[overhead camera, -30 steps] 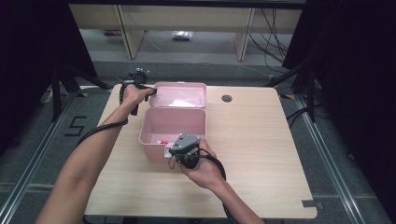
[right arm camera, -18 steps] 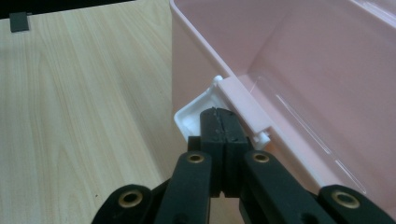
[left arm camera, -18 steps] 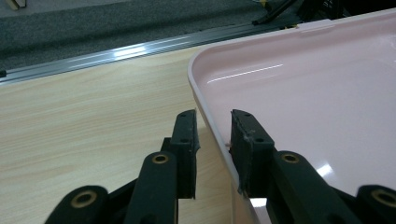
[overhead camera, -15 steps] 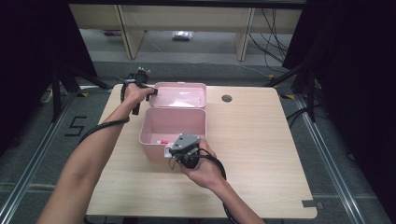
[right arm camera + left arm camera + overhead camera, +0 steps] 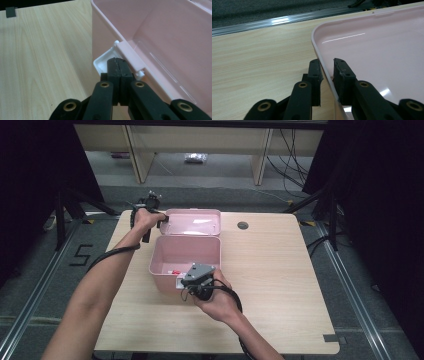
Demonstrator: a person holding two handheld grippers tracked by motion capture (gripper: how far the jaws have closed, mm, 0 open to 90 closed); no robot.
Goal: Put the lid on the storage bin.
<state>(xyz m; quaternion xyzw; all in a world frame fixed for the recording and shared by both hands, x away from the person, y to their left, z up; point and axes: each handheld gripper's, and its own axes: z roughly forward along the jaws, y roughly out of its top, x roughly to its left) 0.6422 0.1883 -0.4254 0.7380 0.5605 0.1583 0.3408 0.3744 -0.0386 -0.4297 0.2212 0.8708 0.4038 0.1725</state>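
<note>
One pink box (image 5: 185, 257) sits open left of centre on the tabletop (image 5: 280, 285), its lid (image 5: 192, 222) laid flat behind it. The left tongs (image 5: 327, 72) have been closing astride the lid's rim. The right tongs (image 5: 119, 67), pressed together, meet the box's white latch (image 5: 106, 60). Open tabletop lies right of the box; its small contents are indistinct.

The box (image 5: 185, 257) is pale pink, glossy inside; its open lid (image 5: 192, 222), behind it, is the same pink; the latch (image 5: 106, 60) on the box's front wall is white; something small and red (image 5: 174, 271) lies inside the box; the table (image 5: 280, 270) under the box is light wood-grain; both grippers' jaws are black with brass-coloured rivets.
</note>
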